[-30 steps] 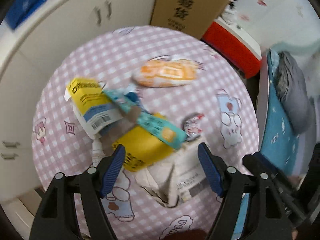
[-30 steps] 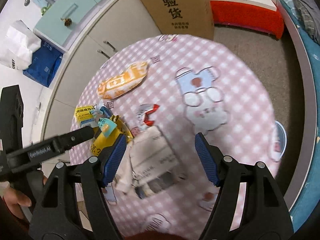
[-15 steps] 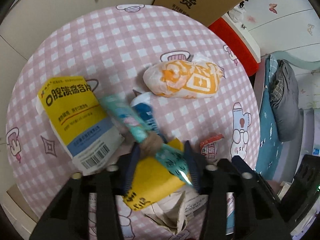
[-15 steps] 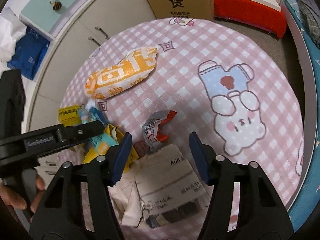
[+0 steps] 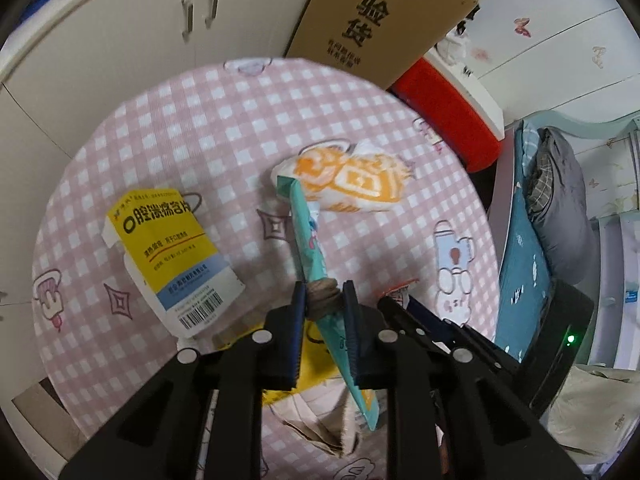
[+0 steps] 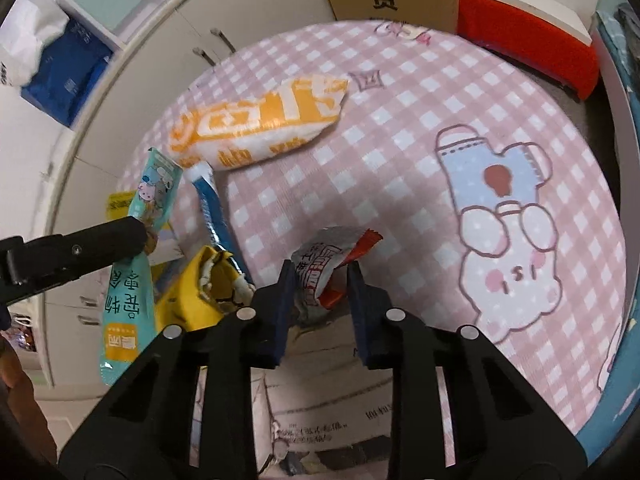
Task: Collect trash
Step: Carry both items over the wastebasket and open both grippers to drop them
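My left gripper (image 5: 323,300) is shut on a long teal snack wrapper (image 5: 308,232), pinching it at a brown band around its middle. The wrapper hangs tilted above the pink checked table (image 5: 200,120). In the right wrist view the same teal wrapper (image 6: 128,312) dangles from the left gripper's finger (image 6: 80,248). My right gripper (image 6: 322,276) points down at a crumpled red and silver wrapper (image 6: 320,256). Its jaws are closing, with the wrapper between them and both pads touching it.
An orange and white bag (image 6: 260,124), a yellow medicine box (image 5: 168,240), a torn yellow packet (image 6: 196,296), a blue tube (image 6: 212,208) and a printed paper bag (image 6: 328,400) lie on the table. A cardboard box (image 5: 372,16) and a red box (image 5: 448,120) stand behind it.
The left jaws closed on the teal wrapper and raised it off the pile. The right gripper came down over the crumpled wrapper and its jaws narrowed around it.
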{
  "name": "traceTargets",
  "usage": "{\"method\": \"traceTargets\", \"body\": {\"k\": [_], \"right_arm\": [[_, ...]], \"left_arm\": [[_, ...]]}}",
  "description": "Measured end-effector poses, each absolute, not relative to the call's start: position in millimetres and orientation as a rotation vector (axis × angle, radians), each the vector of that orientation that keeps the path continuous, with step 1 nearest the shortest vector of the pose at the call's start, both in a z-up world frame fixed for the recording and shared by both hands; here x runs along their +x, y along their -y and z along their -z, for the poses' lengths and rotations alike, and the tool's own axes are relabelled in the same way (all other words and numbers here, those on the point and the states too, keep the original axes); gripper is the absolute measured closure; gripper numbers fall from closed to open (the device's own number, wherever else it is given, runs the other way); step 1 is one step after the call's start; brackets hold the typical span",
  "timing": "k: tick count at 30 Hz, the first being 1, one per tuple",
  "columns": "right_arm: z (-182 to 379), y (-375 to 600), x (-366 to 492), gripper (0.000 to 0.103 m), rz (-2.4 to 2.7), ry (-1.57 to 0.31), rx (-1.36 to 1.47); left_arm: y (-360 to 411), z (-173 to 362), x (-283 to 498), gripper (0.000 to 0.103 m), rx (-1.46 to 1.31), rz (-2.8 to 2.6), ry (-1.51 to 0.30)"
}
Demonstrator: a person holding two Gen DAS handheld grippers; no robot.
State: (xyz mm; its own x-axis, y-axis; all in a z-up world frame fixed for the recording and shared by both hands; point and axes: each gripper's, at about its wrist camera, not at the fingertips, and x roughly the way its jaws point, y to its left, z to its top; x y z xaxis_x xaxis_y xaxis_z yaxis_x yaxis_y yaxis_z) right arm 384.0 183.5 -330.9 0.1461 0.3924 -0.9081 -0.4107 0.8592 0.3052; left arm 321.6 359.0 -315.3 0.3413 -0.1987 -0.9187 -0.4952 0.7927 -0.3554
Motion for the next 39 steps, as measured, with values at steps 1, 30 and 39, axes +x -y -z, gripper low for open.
{"method": "traceTargets", "body": {"k": [1, 30, 39], "right_arm": [[326.3, -180.0, 383.2, 0.077, -0.582, -1.295, -0.001], [212.6, 226.8, 388.1, 0.077, -0.301, -1.1, 0.287], [221.8, 281.2, 395.4, 0.048, -0.272, -1.124, 0.356]], "left_arm": [[-356.1, 309.5, 320.4, 0.086, -0.66, -0.213, -1.22], [38.8, 242.8, 413.6, 0.086, -0.406, 0.17, -1.182], [97.4, 239.6, 429.0, 0.086, -0.332, 0.195, -1.195]]}}
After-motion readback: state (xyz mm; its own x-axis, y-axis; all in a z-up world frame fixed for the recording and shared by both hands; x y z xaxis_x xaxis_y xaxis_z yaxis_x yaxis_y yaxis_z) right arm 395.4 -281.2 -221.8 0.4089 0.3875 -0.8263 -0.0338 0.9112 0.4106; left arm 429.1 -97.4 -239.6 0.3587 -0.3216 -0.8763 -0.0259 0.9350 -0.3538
